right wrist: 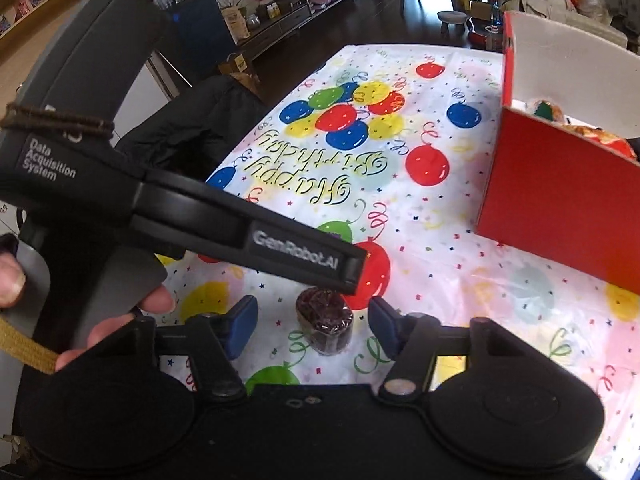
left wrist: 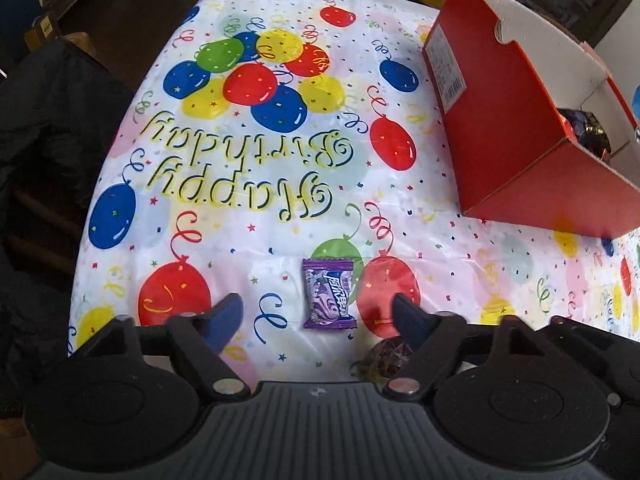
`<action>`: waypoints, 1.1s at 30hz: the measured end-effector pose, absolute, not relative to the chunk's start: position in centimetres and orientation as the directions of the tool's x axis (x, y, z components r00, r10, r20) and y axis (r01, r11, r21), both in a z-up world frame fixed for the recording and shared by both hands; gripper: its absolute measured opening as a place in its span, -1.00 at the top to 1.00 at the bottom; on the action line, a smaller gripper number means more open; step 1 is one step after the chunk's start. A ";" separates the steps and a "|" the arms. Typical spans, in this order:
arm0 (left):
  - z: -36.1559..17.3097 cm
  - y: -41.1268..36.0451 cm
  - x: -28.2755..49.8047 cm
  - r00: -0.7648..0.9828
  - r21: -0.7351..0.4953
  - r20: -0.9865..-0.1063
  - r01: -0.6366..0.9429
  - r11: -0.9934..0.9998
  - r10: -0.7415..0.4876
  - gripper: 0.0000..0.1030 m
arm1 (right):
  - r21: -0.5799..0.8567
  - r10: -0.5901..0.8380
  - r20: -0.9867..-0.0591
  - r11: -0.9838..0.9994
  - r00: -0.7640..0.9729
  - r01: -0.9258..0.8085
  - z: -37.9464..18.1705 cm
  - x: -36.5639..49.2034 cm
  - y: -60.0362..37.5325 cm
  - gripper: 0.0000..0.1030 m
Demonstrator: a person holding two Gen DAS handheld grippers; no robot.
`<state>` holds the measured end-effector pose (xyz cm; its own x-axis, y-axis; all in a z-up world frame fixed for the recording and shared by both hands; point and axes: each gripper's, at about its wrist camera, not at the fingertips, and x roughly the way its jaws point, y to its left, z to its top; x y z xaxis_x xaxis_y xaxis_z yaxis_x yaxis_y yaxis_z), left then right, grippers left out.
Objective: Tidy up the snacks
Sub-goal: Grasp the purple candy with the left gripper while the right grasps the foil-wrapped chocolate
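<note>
Two snacks lay on the tabletop (left wrist: pixel 304 220), which was draped in a white plastic cloth printed with balloons, and each had a claw of its own bearing on it. Nearest, the right claw (right wrist: pixel 313 322) stood spread, its blue pads either side of a small dark-red round sweet in clear crinkled wrap (right wrist: pixel 325 322). The sweet sat between the pads with a gap on each side, so nothing pinched it. In my judgement a plain squeeze across its round body would have taken it.

The left claw (left wrist: pixel 319 312) was also spread, wider, and the flat purple foil candy packet (left wrist: pixel 329 294) lay just ahead of it, between the two pads but touching neither. Its long axis ran away from the claw, along the line of the fingers, so the pads faced its long edges. That suited a grip across the narrow width. The round sweet showed again in the left view, just beside that claw's right-hand pad, so the two claws worked close together and might crowd each other.

Farther off, to the right of both, stood the open red cardboard box (left wrist: pixel 516 148) with wrapped snacks already inside, the likely destination. The right hand was nearer to it.
</note>
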<state>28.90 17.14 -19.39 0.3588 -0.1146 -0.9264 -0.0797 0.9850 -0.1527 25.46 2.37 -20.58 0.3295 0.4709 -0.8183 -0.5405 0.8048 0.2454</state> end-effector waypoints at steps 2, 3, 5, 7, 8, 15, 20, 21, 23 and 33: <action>-19.4 16.9 28.9 0.365 -0.146 -0.925 -0.071 0.987 -0.110 -0.49 | 0.245 0.471 -0.820 0.802 0.324 -0.544 -20.9 25.5 2.5 -0.03; -19.4 16.8 28.9 0.371 -0.143 -0.922 -0.070 0.987 -0.107 -0.42 | 0.242 0.469 -0.821 0.802 0.324 -0.546 -21.0 25.6 2.6 0.02; -19.3 16.6 28.7 0.387 -0.120 -0.918 -0.072 0.990 -0.083 -0.22 | 0.239 0.468 -0.823 0.800 0.323 -0.551 -21.2 25.6 2.8 0.13; -19.2 16.3 28.6 0.395 -0.089 -0.917 -0.068 0.994 -0.055 0.01 | 0.229 0.460 -0.824 0.804 0.330 -0.549 -21.3 25.6 2.9 0.22; -19.2 16.1 28.5 0.401 -0.076 -0.915 -0.063 0.995 -0.045 0.07 | 0.223 0.456 -0.825 0.805 0.333 -0.550 -21.4 25.6 2.9 0.24; -19.1 14.8 27.8 0.419 -0.029 -0.908 -0.024 0.999 -0.016 0.58 | 0.189 0.430 -0.830 0.817 0.356 -0.545 -21.3 25.1 2.9 0.44; -19.1 15.5 27.6 0.409 -0.058 -0.912 -0.037 0.998 -0.038 0.60 | 0.179 0.409 -0.830 0.840 0.379 -0.513 -21.0 24.9 2.2 0.45; -19.1 15.7 27.6 0.407 -0.063 -0.912 -0.043 0.997 -0.040 0.60 | 0.180 0.406 -0.829 0.845 0.385 -0.504 -20.9 24.9 1.9 0.44; -19.0 16.1 27.4 0.406 -0.069 -0.913 -0.055 0.996 -0.041 0.60 | 0.179 0.400 -0.826 0.855 0.398 -0.487 -20.6 24.8 1.4 0.44; -16.6 17.1 25.7 0.431 -0.092 -0.901 -0.080 0.992 -0.049 0.60 | 0.174 0.376 -0.802 0.890 0.465 -0.421 -18.2 23.7 -0.9 0.44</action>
<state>25.72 17.09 -16.55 0.4307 -0.0490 -0.9012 -0.0803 0.9925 -0.0924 23.65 -0.93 -18.17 0.4647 0.3763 -0.8016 -0.4207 0.8903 0.1741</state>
